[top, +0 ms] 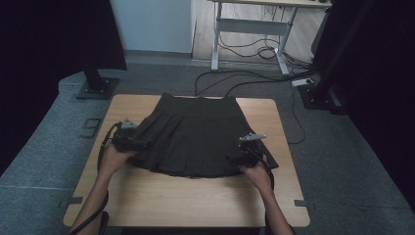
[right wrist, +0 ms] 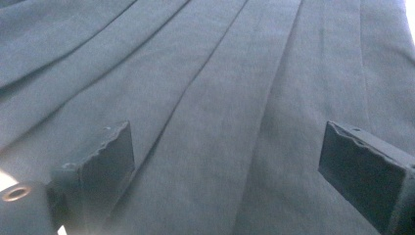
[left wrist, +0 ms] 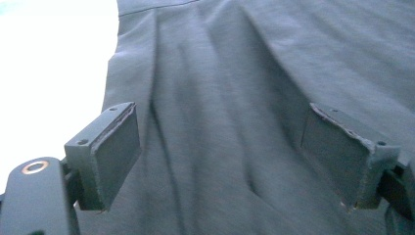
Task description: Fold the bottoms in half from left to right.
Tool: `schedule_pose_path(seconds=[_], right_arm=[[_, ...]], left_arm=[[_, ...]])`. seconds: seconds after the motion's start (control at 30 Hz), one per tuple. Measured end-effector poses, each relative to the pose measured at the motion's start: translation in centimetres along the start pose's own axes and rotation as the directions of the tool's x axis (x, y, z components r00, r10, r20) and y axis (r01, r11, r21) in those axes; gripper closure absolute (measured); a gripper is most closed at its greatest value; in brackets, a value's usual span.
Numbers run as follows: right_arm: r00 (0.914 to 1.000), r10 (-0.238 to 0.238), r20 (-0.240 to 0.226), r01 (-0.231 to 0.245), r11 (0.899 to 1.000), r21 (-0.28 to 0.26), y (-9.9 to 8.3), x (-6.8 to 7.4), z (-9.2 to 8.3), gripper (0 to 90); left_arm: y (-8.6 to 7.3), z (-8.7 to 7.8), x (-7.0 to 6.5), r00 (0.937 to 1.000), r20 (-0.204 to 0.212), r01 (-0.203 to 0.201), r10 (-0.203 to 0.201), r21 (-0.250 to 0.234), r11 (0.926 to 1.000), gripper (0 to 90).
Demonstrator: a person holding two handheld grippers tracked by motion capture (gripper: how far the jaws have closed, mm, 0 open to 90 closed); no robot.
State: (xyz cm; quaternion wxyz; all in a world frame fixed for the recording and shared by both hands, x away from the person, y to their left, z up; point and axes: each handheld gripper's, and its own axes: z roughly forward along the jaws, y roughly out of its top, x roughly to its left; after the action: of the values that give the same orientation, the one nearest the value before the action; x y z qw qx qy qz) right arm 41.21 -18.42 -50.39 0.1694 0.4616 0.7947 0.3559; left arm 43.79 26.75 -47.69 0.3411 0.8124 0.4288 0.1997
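Note:
A dark pleated skirt [top: 193, 132] lies spread flat on the wooden table [top: 195, 200], waistband at the far side and hem toward the person. My left gripper [top: 138, 143] is at the skirt's left edge, and my right gripper [top: 236, 156] is at its right edge near the hem. In the left gripper view, the left gripper [left wrist: 218, 125] is open, with its pads apart above the skirt's cloth [left wrist: 274, 54]. In the right gripper view, the right gripper [right wrist: 230, 142] is open too, over the pleats [right wrist: 205, 58]. No fold of cloth is pinched in either.
Bare table top runs along the near edge in front of the hem. Black stand bases sit on the grey floor at the far left [top: 96, 88] and far right [top: 318, 95]. A white-legged desk [top: 249, 29] with loose cables stands behind the table.

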Motion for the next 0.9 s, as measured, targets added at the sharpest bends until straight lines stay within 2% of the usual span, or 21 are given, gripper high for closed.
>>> schedule_pose_path(seconds=[0.1, 0.2, 0.4, 0.53, 0.67, 0.73, 0.77, 0.8, 0.83, 0.9], right_arm=[[1.0, 0.005, 0.004, -0.005, 1.0, 0.005, 0.8, 0.1, 0.7, 8.3], [1.0, 0.003, 0.008, -0.003, 1.0, 0.012, 1.1, 0.0, 1.3, 9.3], [0.9999, -0.002, 0.015, 0.002, 1.0, 0.027, 2.0, -0.2, 2.7, 10.6], [0.9995, 0.011, 0.028, -0.012, 0.999, 0.031, 2.2, -0.5, 4.0, 11.5], [0.9986, 0.019, 0.05, -0.021, 0.999, 0.046, 1.9, -0.8, 5.1, 11.4], [0.9982, 0.022, 0.056, -0.024, 0.998, 0.05, 1.7, -0.9, 5.4, 11.2], [0.9971, 0.027, 0.071, -0.032, 0.997, 0.07, 1.2, -1.2, 6.0, 9.9], [0.9971, 0.027, 0.071, -0.032, 0.997, 0.07, 1.2, -1.2, 6.0, 9.9], [0.9963, 0.043, 0.074, -0.048, 0.997, 0.055, 0.6, -1.4, 6.6, 0.1], [0.9967, 0.03, 0.075, -0.033, 0.998, 0.045, 0.2, -1.5, 6.7, 0.0]], left_arm=[[0.0, 1.1, 1.0, 0.9996, -0.017, 0.023, -0.022, 0.023, 0.9995, 15.1], [-0.2, 2.3, 1.7, 0.9982, -0.004, 0.06, -0.059, 0.037, 0.9975, 15.3], [-0.3, 4.3, 2.1, 0.9972, -0.023, 0.072, -0.071, 0.069, 0.995, 15.3], [-0.5, 5.4, 2.4, 0.9965, -0.038, 0.078, -0.075, 0.088, 0.9931, 15.3], [-1.0, 6.3, 2.8, 0.9949, -0.049, 0.093, -0.088, 0.104, 0.9902, 15.3], [-1.4, 6.8, 2.8, 0.9948, -0.054, 0.092, -0.086, 0.128, 0.9874, 15.3], [-1.9, 7.1, 2.9, 0.994, -0.035, 0.107, -0.104, 0.122, 0.9867, 14.4], [-1.9, 7.1, 2.9, 0.994, -0.035, 0.107, -0.104, 0.122, 0.9867, 14.5], [-2.1, 7.1, 2.9, 0.9931, -0.036, 0.115, -0.112, 0.111, 0.9872, 14.6], [-2.1, 7.1, 2.7, 0.9933, -0.038, 0.113, -0.109, 0.107, 0.9879, 14.4]])
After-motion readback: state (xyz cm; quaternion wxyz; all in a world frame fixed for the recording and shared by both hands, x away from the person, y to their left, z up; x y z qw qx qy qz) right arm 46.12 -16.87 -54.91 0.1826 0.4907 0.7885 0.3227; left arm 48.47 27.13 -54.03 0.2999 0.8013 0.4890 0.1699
